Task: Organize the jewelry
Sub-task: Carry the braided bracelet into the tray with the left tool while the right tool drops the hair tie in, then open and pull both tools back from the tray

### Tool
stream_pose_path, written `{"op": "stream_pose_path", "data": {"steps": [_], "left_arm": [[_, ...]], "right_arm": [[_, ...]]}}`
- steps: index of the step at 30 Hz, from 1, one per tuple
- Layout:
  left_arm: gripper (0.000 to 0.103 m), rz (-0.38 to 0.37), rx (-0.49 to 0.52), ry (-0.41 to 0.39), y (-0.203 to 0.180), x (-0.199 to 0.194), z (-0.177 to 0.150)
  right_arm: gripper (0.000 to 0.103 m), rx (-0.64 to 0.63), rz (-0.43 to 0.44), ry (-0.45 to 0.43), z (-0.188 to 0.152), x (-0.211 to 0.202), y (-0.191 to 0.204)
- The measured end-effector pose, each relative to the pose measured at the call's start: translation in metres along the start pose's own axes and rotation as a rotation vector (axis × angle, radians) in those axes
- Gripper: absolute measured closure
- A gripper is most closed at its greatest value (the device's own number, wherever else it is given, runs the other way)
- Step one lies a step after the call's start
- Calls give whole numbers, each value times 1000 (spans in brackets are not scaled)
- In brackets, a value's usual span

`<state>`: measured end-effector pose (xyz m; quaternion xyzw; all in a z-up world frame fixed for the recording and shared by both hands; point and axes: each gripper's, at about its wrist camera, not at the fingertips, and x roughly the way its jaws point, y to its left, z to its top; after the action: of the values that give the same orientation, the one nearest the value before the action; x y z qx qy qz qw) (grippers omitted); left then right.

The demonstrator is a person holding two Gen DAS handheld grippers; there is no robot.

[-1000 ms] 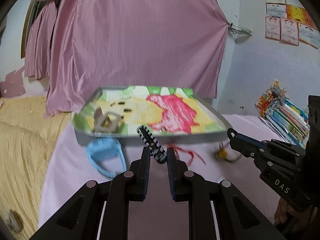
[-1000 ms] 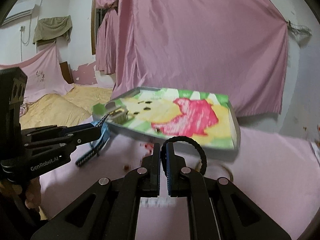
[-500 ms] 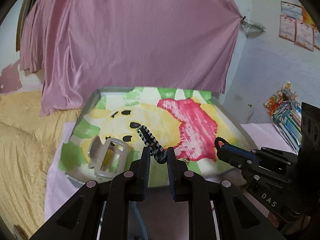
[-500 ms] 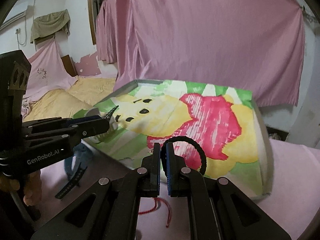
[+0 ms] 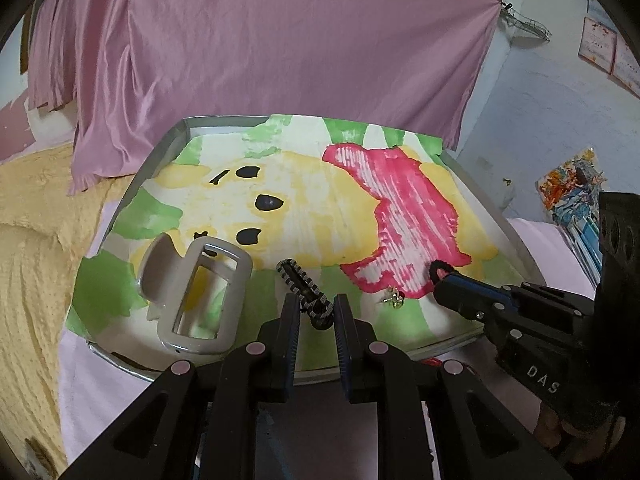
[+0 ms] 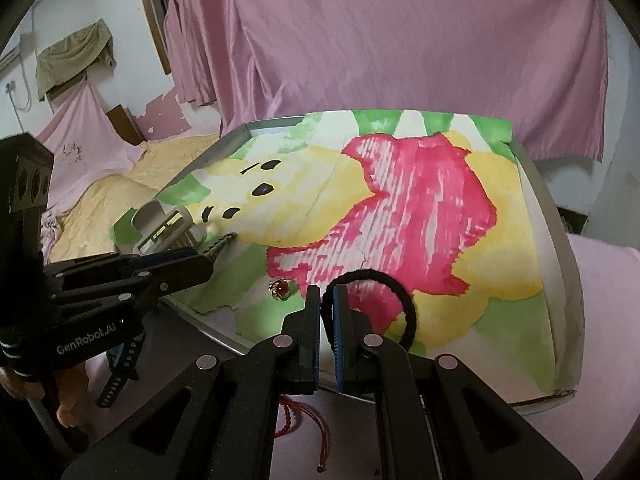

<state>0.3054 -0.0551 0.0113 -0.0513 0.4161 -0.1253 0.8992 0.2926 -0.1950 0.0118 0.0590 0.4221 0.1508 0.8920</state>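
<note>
A metal tray [image 5: 132, 188] lined with a painted yellow, pink and green sheet sits on the pink cloth. My left gripper [image 5: 316, 312] is shut on a black-and-white striped hair clip [image 5: 302, 284], held just over the tray's near part. My right gripper [image 6: 327, 312] is shut on a black hair tie [image 6: 404, 300], also over the tray; it shows in the left wrist view [image 5: 440, 270]. A grey claw clip [image 5: 196, 288] lies in the tray's near left corner. A small gold ring with a red stone [image 6: 280, 289] lies between the grippers, also in the left wrist view [image 5: 394, 300].
A red string bracelet [image 6: 296, 420] and a blue strap [image 6: 120, 372] lie on the pink cloth before the tray. A pink curtain [image 5: 280, 48] hangs behind. A yellow blanket [image 5: 28, 240] is at left. Stacked booklets [image 5: 572, 192] sit at right.
Both grippers moved forward and down over the tray, each still holding its item. The tray now fills the view and the loose items on the cloth have dropped behind.
</note>
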Motion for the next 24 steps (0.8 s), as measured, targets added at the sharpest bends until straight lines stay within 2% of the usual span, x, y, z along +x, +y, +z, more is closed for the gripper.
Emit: {"op": "stream_pose_path", "data": {"steps": [1, 2, 3, 5, 13, 14, 15, 16, 18, 20, 22, 24], "left_arm": [[83, 4, 2, -1, 0, 0, 0], [75, 7, 4, -5, -1, -2, 1], [62, 2, 2, -11, -1, -3, 0], [45, -22, -16, -29, 1, -8, 0], [40, -9, -31, -113, -1, -32, -6], [33, -2, -29, -128, -2, -36, -8], [27, 1, -29, -142, -2, -40, -9], [26, 2, -32, -167, -3, -46, -13], [25, 9, -32, -192, -4, -54, -16], [23, 24, -32, -207, -4, -62, -20], [21, 34, -32, -235, -4, -70, -25], [12, 42, -31, -266, -4, -79, -31]], "right_arm": [[97, 3, -4, -1, 0, -1, -1], [97, 5, -7, -4, 0, -2, -1], [96, 9, -8, -8, -1, -4, -2], [96, 15, -14, -16, -2, -8, -4], [94, 42, -38, -100, -11, -34, -9], [92, 46, -41, -113, -13, -38, -10], [84, 49, -43, -128, -15, -42, -10], [73, 52, -45, -138, -17, -45, -10], [67, 60, -49, -162, -21, -52, -9], [66, 59, -50, -191, -25, -60, -7], [62, 47, -64, -240, -29, -71, -2], [45, 42, -72, -283, -34, -81, 1]]}}
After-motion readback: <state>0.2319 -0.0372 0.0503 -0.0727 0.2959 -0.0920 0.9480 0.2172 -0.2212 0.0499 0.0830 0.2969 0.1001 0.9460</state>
